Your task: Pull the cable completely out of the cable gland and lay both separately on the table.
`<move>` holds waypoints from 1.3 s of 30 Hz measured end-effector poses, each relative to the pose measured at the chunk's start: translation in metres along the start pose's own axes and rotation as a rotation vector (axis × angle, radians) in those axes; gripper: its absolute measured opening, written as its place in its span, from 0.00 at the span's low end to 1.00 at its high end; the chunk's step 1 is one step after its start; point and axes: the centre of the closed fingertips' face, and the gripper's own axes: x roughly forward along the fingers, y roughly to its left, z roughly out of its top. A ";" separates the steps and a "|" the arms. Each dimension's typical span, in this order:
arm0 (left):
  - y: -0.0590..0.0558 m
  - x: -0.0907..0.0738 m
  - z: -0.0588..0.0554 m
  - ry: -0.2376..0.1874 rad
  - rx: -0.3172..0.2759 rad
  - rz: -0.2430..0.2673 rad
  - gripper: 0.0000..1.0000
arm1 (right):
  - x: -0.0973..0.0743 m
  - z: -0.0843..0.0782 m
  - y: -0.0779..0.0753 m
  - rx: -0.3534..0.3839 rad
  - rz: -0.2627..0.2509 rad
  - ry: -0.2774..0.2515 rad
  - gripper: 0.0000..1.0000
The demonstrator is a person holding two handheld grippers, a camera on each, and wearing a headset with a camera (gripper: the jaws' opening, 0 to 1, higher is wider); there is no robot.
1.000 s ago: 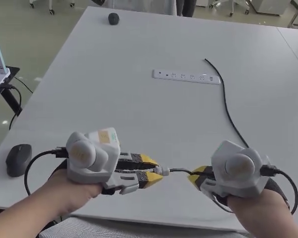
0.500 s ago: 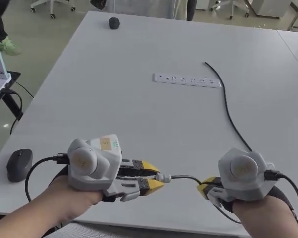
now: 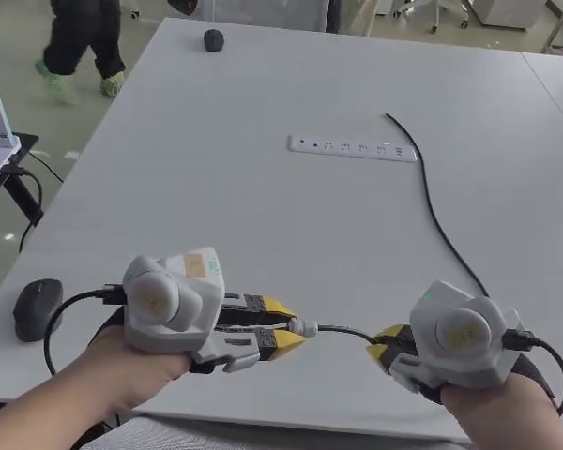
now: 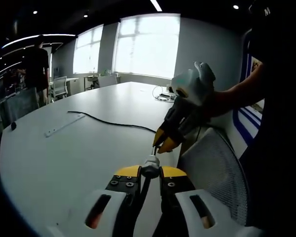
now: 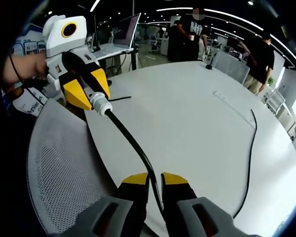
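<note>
The cable gland (image 3: 303, 327), a small pale fitting, sits pinched at the very tips of the left tool (image 3: 286, 325). It is off the desk (image 3: 225, 187), in the air over the near edge. The black cable (image 3: 342, 330) runs out of its nose in a shallow sag and passes between the jaws of the right tool (image 3: 383, 343), which is closed around it. So each tool grasps one half of the pair. The left is clenched on the gland and the right on the cable, with a short bare stretch of cable between them.

That split grip fits the job. Holding the gland by its body leaves its mouth free, and the two tools face each other almost in line, so a pull would run straight along the bore. The cable is not yet out of the gland, and neither part lies on the desk.

In the left gripper view the gland (image 4: 149, 164) sits between the yellow tips, with the right tool just ahead of it. In the right gripper view the cable (image 5: 133, 143) climbs from the jaws to the gland (image 5: 99, 104).

Further out on the desk lie a white power strip (image 3: 353, 147) and a loose black lead (image 3: 432, 211), well apart from the work. A mouse (image 3: 30, 307) rests at the left corner.
</note>
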 end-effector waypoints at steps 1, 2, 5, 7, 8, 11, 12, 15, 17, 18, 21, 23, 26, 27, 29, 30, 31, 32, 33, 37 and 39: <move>0.000 0.000 -0.001 0.000 -0.001 0.003 0.15 | -0.001 0.002 0.001 -0.003 0.003 -0.008 0.10; 0.000 -0.001 -0.002 0.002 -0.003 0.003 0.15 | -0.003 0.006 0.002 -0.009 -0.001 -0.018 0.13; 0.000 -0.001 -0.005 0.013 0.002 0.006 0.15 | -0.007 0.018 0.013 -0.049 0.037 -0.048 0.19; 0.000 -0.002 -0.006 0.015 -0.001 0.005 0.15 | -0.009 0.026 0.019 -0.082 0.044 -0.050 0.19; -0.001 -0.002 -0.006 0.015 0.000 0.004 0.15 | -0.010 0.030 0.024 -0.099 0.056 -0.060 0.19; -0.001 -0.001 -0.006 0.019 0.001 0.003 0.15 | -0.012 0.048 0.036 -0.185 0.072 -0.090 0.18; -0.001 -0.001 -0.006 0.018 0.004 0.002 0.15 | -0.011 0.050 0.039 -0.201 0.077 -0.089 0.18; -0.002 0.000 -0.005 0.019 0.004 -0.004 0.15 | -0.006 0.054 0.044 -0.281 0.076 -0.074 0.16; -0.003 0.002 -0.005 0.022 0.007 -0.006 0.15 | -0.003 0.057 0.048 -0.311 0.083 -0.082 0.15; -0.004 0.002 -0.005 0.023 0.008 -0.008 0.15 | -0.003 0.057 0.049 -0.326 0.081 -0.076 0.14; -0.005 0.003 -0.005 0.025 0.013 -0.014 0.15 | -0.003 0.060 0.049 -0.331 0.086 -0.085 0.10; -0.004 0.003 -0.006 0.025 0.015 -0.013 0.15 | -0.003 0.061 0.050 -0.336 0.091 -0.086 0.08; -0.004 0.002 -0.005 0.019 0.017 -0.015 0.15 | -0.002 0.058 0.051 -0.351 0.098 -0.075 0.03; -0.004 0.002 -0.005 0.019 0.019 -0.018 0.15 | -0.002 0.059 0.053 -0.356 0.100 -0.079 0.02; -0.004 0.003 -0.006 0.018 0.021 -0.024 0.15 | -0.002 0.058 0.053 -0.346 0.097 -0.076 0.01; -0.004 0.003 -0.006 0.019 0.023 -0.026 0.15 | -0.002 0.057 0.052 -0.333 0.095 -0.076 0.00; -0.004 0.004 -0.006 0.021 0.025 -0.029 0.15 | -0.001 0.056 0.052 -0.320 0.100 -0.071 0.00; -0.004 0.005 -0.006 0.028 0.028 -0.034 0.15 | 0.000 0.053 0.052 -0.300 0.101 -0.059 0.00; -0.004 0.006 -0.005 0.026 0.031 -0.034 0.15 | 0.000 0.053 0.050 -0.294 0.093 -0.059 0.00; -0.003 0.007 -0.003 0.027 0.030 -0.036 0.15 | 0.000 0.053 0.047 -0.221 0.103 -0.067 0.00; -0.002 0.007 -0.003 0.024 0.028 -0.034 0.15 | 0.001 0.049 0.043 -0.211 0.096 -0.056 0.00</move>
